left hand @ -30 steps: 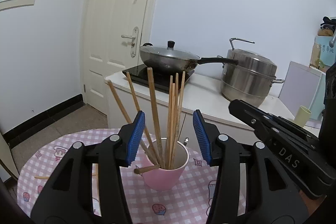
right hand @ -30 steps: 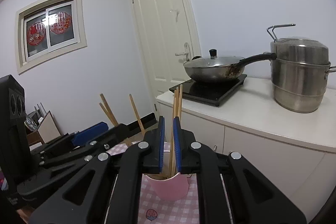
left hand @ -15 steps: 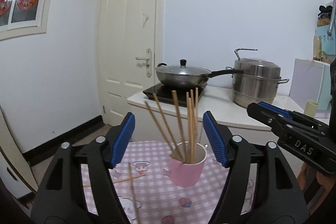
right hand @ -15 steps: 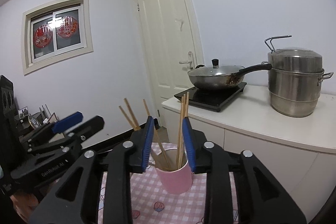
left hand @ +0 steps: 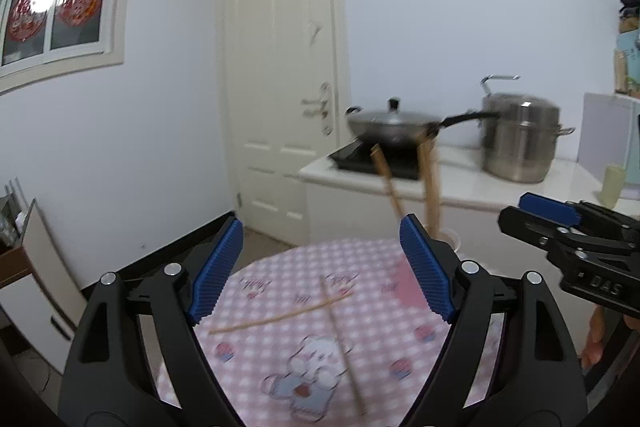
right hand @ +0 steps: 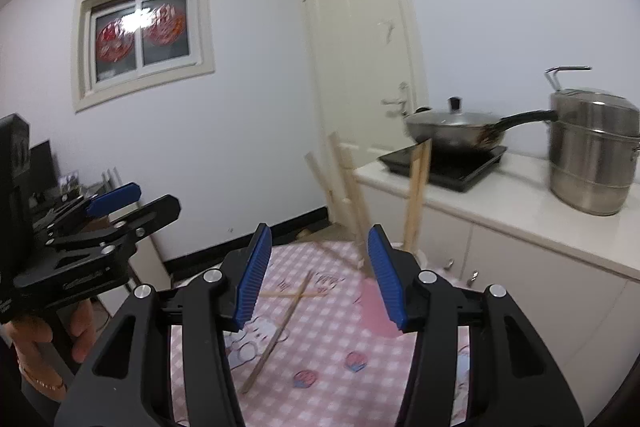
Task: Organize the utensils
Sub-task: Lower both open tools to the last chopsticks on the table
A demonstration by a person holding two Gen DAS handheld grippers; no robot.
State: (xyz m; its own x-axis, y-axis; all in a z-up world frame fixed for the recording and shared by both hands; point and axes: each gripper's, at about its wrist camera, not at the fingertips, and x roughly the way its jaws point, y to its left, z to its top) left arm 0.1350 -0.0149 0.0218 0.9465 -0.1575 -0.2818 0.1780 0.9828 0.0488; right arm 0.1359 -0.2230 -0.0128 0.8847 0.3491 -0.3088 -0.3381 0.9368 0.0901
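Note:
A pink cup (left hand: 450,238) with several wooden chopsticks (left hand: 431,187) standing in it sits at the far right of the round, pink-checked table (left hand: 296,259). My left gripper's right finger hides most of it. Two loose chopsticks (left hand: 280,315) lie crossed on the cloth. My left gripper (left hand: 320,271) hovers over them with its jaws opening and nothing between them. In the right wrist view the cup (right hand: 374,311) and its chopsticks (right hand: 416,195) stand beyond my right gripper (right hand: 320,277). Its jaws are also opening and hold nothing. The crossed pair (right hand: 280,331) lies below it.
A white counter (right hand: 520,203) behind the table carries an induction hob, a lidded wok (right hand: 452,125) and a steel steamer pot (right hand: 592,151). A pale green cup (left hand: 614,185) stands at its right end. A closed door (left hand: 288,87) and a window (right hand: 140,35) are behind. A person's hand (right hand: 76,327) holds the left gripper.
Both grippers have drawn back from the cup and swung left, so the cup sits to their right. Both jaws have widened; the right ones were nearly shut. The crossed chopsticks have come into view.

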